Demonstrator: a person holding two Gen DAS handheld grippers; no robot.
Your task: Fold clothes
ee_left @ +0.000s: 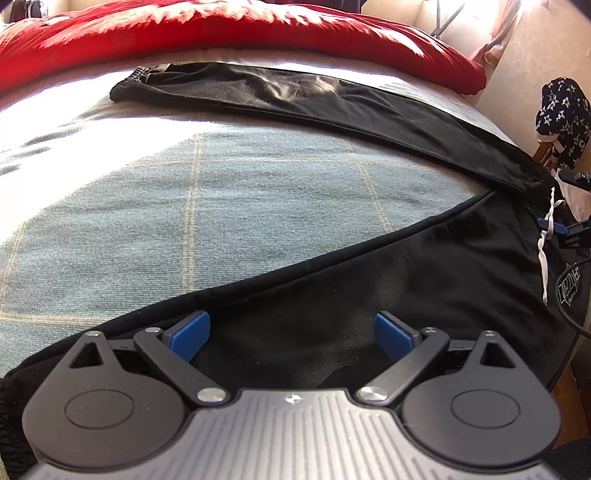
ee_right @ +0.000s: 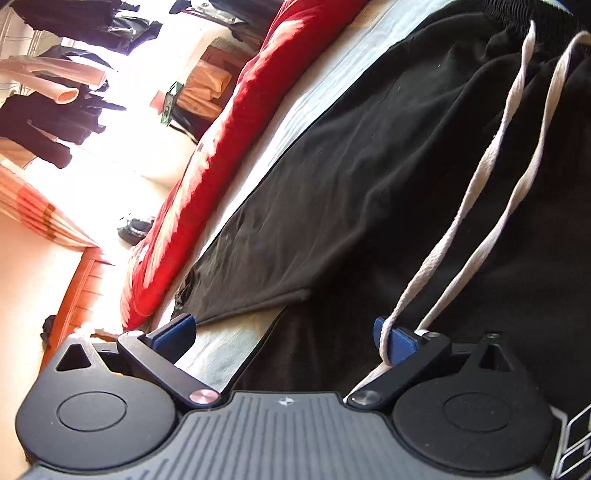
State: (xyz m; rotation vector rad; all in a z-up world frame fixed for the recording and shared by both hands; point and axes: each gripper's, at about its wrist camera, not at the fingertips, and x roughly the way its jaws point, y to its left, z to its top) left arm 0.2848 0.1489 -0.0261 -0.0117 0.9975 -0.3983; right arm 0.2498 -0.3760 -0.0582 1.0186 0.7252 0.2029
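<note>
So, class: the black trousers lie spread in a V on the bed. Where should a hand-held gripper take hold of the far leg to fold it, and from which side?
Grip the far leg at its cuff, coming from its open end: the hem lies flat and free on the bedspread, clear of the red blanket.
</note>
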